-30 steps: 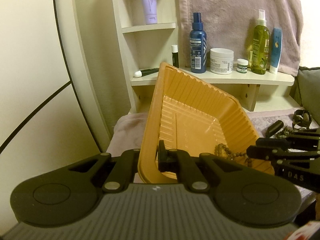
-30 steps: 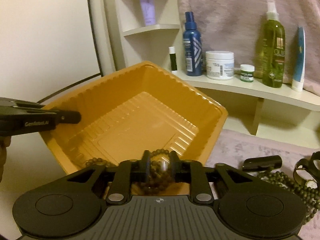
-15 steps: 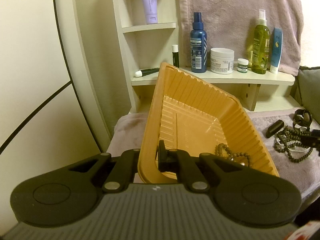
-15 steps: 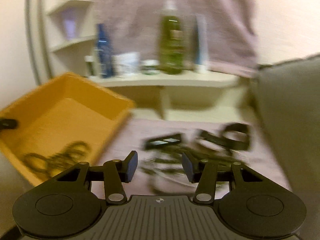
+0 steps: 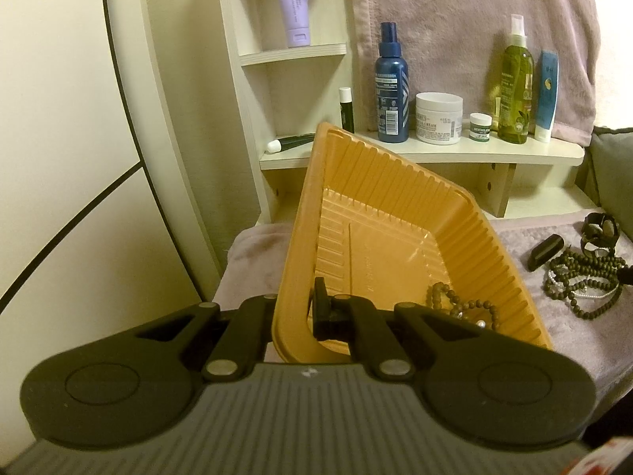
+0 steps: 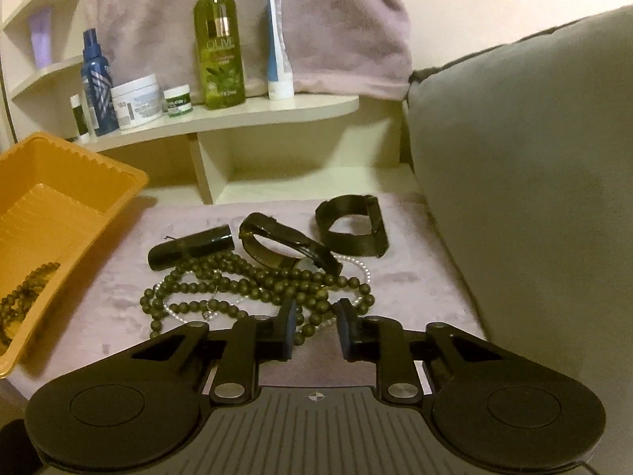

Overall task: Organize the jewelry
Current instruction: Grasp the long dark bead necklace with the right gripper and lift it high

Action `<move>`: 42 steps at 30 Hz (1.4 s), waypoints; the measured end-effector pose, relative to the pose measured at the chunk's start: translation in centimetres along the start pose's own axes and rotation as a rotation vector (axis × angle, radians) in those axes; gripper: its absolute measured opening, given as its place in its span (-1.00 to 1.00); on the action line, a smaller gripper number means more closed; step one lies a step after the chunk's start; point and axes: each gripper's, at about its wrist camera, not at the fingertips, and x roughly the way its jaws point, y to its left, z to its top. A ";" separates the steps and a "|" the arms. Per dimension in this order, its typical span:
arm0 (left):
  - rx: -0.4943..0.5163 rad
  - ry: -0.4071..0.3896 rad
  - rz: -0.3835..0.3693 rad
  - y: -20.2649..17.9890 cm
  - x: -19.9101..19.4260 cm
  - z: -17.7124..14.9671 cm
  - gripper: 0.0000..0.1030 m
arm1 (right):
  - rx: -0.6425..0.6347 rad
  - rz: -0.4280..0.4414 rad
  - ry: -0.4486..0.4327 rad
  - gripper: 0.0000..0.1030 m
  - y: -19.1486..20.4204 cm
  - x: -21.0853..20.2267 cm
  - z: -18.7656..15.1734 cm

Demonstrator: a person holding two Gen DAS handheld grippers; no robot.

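My left gripper (image 5: 296, 312) is shut on the near wall of an orange plastic tray (image 5: 395, 206) and holds it tilted above the lilac cloth. A dark bead bracelet (image 5: 463, 304) lies in the tray's low corner, also seen in the right wrist view as beads (image 6: 23, 297). My right gripper (image 6: 316, 318) hovers low over the jewelry pile with its jaws closing. A strand of the dark bead necklace (image 6: 245, 281) runs between its fingertips, and the pads do not press it. A black tube (image 6: 190, 247), a black bangle (image 6: 277, 237), a black cuff (image 6: 352, 225) and a pearl chain (image 6: 360, 269) lie just beyond.
A cream shelf (image 6: 237, 114) behind holds a blue spray bottle (image 5: 391, 87), a white jar (image 5: 438, 116), a green olive bottle (image 6: 219, 47) and tubes. A grey cushion (image 6: 534, 178) rises close on the right. The lilac cloth (image 6: 118, 297) covers the surface.
The right gripper left the tray, dropping the bead bracelet there, and swung right to the jewelry pile. Its jaws opened wide, then narrowed. The left gripper and tray stayed put.
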 end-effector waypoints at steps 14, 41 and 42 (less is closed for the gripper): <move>0.001 0.001 0.000 0.0 0.0 0.0 -0.93 | 0.015 0.002 -0.013 -0.87 0.4 -0.2 0.6; -0.005 -0.010 -0.011 0.3 0.1 0.2 -0.93 | -0.313 0.145 -0.463 -0.87 6.5 -15.2 15.3; -0.006 -0.010 -0.012 0.4 0.1 0.2 -0.93 | -0.319 0.147 -0.476 -0.87 6.6 -15.6 15.8</move>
